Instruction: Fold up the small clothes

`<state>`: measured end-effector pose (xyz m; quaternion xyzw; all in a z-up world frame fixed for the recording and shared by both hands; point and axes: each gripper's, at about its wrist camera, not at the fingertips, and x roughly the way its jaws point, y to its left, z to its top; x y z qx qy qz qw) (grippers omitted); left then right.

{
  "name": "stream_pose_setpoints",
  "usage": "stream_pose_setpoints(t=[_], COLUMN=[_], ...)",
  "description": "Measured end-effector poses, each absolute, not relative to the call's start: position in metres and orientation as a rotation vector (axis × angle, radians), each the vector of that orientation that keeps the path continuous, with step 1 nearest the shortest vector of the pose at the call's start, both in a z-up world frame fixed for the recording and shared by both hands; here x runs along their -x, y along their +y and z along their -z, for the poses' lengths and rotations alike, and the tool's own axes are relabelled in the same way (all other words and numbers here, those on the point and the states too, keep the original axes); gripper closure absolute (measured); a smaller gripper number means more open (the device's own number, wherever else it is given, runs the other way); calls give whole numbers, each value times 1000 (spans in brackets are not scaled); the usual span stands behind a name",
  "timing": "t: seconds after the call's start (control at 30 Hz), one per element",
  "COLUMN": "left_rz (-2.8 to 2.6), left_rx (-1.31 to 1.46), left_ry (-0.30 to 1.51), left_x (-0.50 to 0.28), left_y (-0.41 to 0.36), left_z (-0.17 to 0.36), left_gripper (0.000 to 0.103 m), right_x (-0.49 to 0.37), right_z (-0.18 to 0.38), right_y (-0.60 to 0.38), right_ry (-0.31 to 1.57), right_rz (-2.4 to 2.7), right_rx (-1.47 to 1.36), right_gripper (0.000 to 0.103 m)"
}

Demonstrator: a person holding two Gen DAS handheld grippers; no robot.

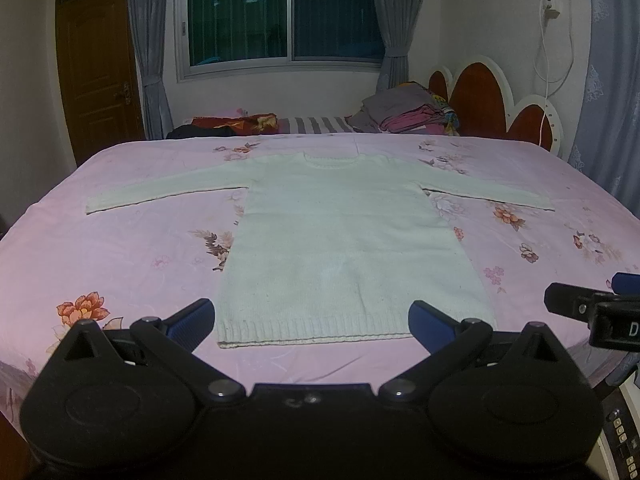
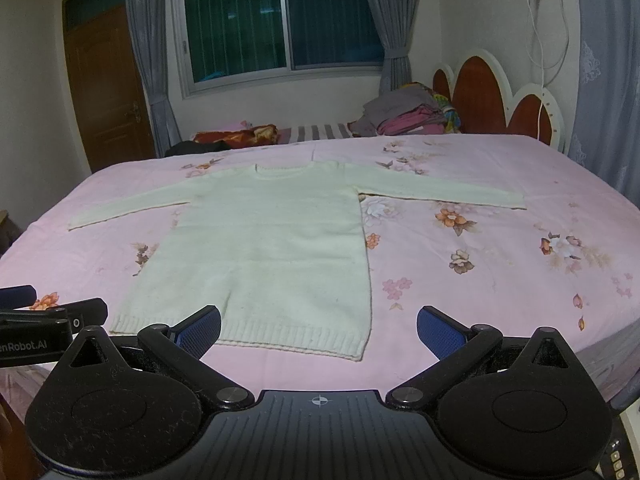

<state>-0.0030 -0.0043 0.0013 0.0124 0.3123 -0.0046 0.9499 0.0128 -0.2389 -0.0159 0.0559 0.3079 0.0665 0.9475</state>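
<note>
A small cream knitted sweater (image 1: 340, 240) lies flat on the pink floral bed sheet (image 1: 120, 248), sleeves spread out to both sides, ribbed hem towards me. It also shows in the right wrist view (image 2: 272, 240). My left gripper (image 1: 312, 326) is open and empty, just in front of the hem, its blue pads apart at the hem's two corners. My right gripper (image 2: 320, 334) is open and empty, in front of the hem's right corner. The right gripper also shows at the right edge of the left wrist view (image 1: 592, 308).
A pile of folded clothes (image 1: 404, 110) and a red patterned bundle (image 1: 236, 124) lie at the far side of the bed. A headboard (image 1: 492, 96) stands at the far right. A door (image 1: 100, 68) and a curtained window (image 1: 280, 16) are behind.
</note>
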Motion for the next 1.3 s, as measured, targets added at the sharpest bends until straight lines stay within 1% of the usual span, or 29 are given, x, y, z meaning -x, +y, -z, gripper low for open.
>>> stream_pose_setpoints(t=[1.3], left_rz=[4], left_rx=[-29], left_ry=[627], left_x=[4], left_y=[2], left_z=[-8], left_gripper=[0], right_x=[-12], right_z=[9], right_y=[-240], right_ry=[619], right_rz=[-142], right_rx=[-112], right_gripper=[0])
